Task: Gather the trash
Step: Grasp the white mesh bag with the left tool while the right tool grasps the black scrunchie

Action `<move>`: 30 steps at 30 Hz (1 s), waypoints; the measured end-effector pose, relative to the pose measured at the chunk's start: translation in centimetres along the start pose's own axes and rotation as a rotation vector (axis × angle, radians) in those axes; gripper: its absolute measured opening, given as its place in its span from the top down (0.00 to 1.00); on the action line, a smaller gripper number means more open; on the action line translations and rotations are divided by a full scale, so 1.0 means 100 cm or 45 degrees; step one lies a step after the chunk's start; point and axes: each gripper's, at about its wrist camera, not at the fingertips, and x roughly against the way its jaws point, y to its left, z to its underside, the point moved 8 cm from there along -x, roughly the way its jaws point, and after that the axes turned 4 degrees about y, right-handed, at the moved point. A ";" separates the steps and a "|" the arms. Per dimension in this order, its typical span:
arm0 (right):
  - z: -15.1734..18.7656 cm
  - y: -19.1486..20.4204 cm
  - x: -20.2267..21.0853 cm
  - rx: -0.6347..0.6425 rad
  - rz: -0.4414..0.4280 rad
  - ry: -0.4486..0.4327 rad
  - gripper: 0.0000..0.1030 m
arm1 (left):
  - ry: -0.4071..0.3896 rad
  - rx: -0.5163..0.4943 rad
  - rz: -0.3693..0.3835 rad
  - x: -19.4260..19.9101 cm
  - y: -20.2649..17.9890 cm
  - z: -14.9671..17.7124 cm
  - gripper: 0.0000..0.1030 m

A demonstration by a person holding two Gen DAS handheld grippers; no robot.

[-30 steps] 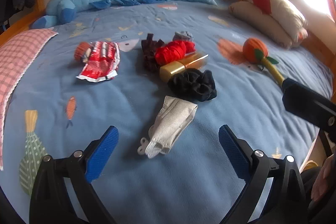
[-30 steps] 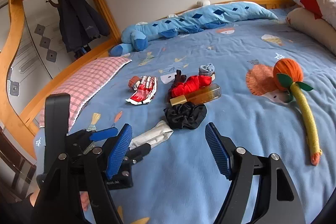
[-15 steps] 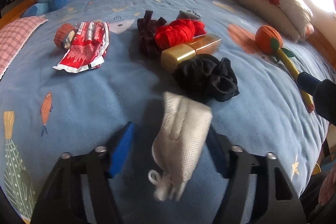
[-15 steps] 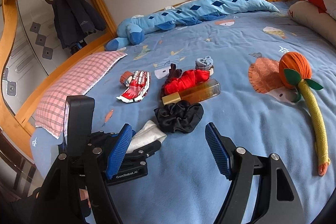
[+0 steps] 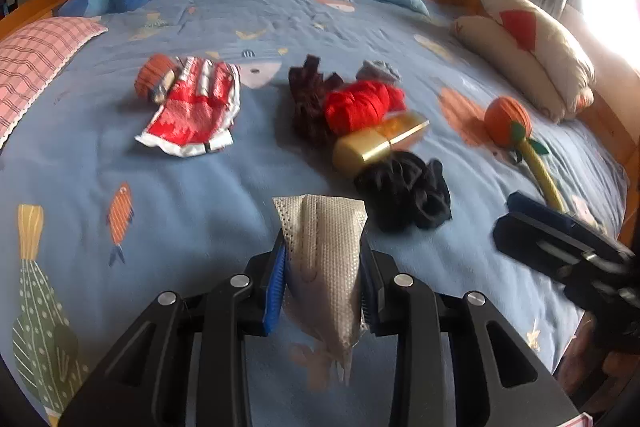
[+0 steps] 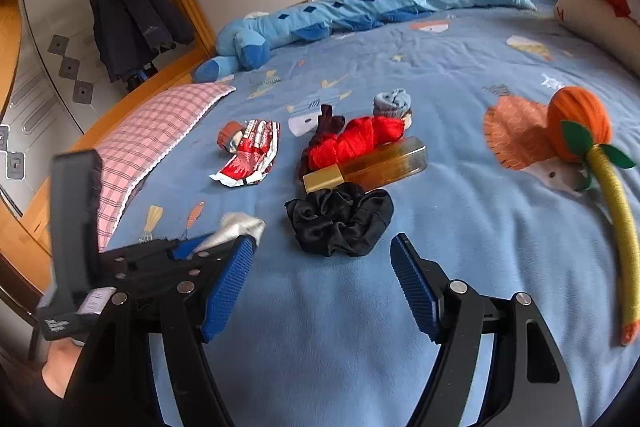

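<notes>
My left gripper (image 5: 323,267) is shut on a used white face mask (image 5: 324,259) and holds it just above the blue bed sheet; the mask also shows in the right wrist view (image 6: 236,227). A red and white snack wrapper (image 5: 192,107) lies flat further back on the left, also seen in the right wrist view (image 6: 250,157). My right gripper (image 6: 322,287) is open and empty, near the front of the bed, just short of a black scrunchie (image 6: 340,219).
A gold-capped amber bottle (image 6: 372,165), red cloth (image 6: 352,141), dark red scrunchie (image 5: 310,99), grey sock (image 6: 392,103) and a small orange roll (image 5: 152,75) lie mid-bed. An orange knitted flower toy (image 6: 580,131) lies right. Pink checked pillow (image 6: 160,135) left, blue plush (image 6: 360,11) at back.
My left gripper moved forward over the face mask, closed on it and lifted it off the sheet. My right gripper stayed open and drifted slightly forward.
</notes>
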 end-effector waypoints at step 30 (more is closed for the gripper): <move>0.030 0.003 0.007 0.057 0.021 0.065 0.85 | -0.019 0.027 0.158 0.035 -0.023 0.019 0.69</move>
